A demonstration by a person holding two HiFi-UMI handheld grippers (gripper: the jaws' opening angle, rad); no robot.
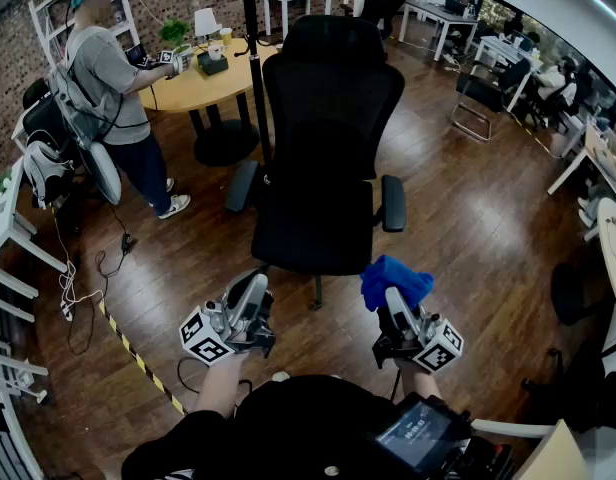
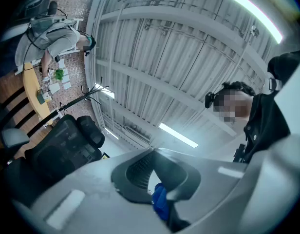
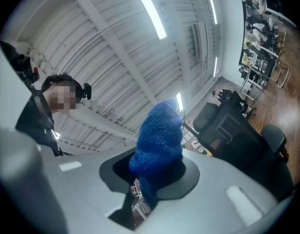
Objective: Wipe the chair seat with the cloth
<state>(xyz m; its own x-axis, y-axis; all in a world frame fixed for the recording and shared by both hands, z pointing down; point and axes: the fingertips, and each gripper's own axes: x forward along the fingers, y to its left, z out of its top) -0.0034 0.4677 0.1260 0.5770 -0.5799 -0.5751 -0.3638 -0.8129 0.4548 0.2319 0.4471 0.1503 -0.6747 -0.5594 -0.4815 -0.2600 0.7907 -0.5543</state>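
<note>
A black office chair (image 1: pixel 323 98) stands on the wood floor ahead of me, its seat (image 1: pixel 313 230) bare. Just short of the seat's front right corner, my right gripper (image 1: pixel 400 306) is shut on a bunched blue cloth (image 1: pixel 393 280). The right gripper view points up at the ceiling, and the cloth (image 3: pixel 159 138) covers the fingertips of that gripper (image 3: pixel 157 172). My left gripper (image 1: pixel 252 293) hovers at the seat's front left corner, shut and holding nothing. In the left gripper view its jaws (image 2: pixel 154 152) meet, and the chair (image 2: pixel 62 147) shows at the left.
A person (image 1: pixel 108 78) stands at a round wooden table (image 1: pixel 193 86) at the back left, beside a coat stand (image 1: pixel 252 38). Cables (image 1: pixel 83 273) and striped floor tape (image 1: pixel 138 363) lie at the left by white shelving (image 1: pixel 8 258). Desks and another chair (image 1: pixel 483 93) are at the right.
</note>
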